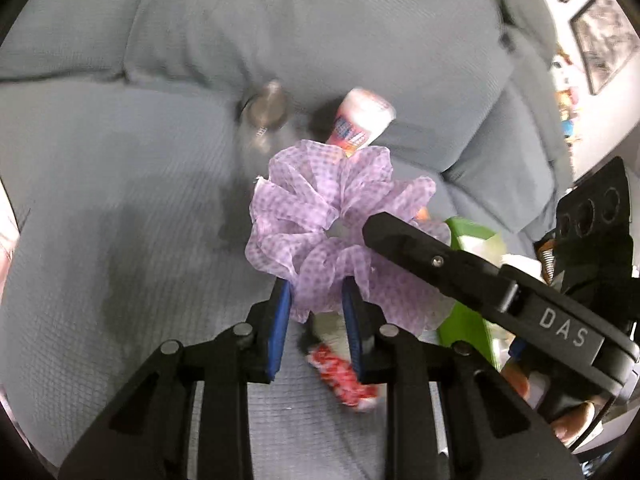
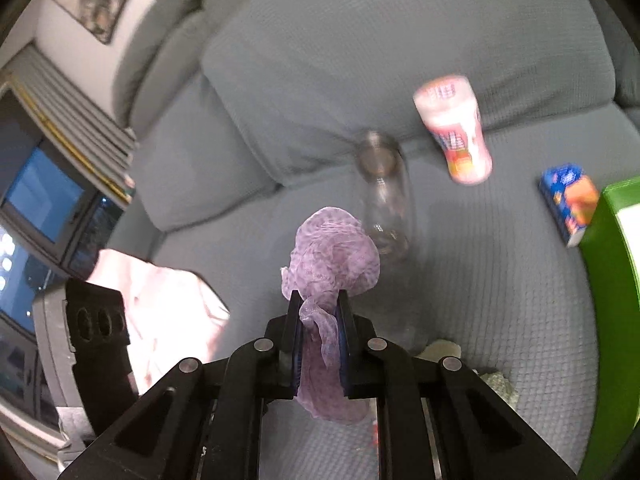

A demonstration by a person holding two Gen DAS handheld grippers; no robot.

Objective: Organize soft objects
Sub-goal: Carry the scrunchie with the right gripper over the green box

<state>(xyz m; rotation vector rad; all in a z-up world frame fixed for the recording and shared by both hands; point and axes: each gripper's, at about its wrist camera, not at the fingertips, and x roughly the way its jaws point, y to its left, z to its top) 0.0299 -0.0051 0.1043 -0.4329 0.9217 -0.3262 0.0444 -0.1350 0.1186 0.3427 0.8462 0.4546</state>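
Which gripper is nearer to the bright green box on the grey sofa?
Right. The right gripper lies just beside the bright green box, overlapping it in the left wrist view; the left gripper is farther left.

The grey sofa seat lies open to the left of the clear bottle, as far as the pink cloth. Ahead, that bottle and the pink-and-white container block the way to the back cushion. On the right, the green box and the blue carton crowd the seat.
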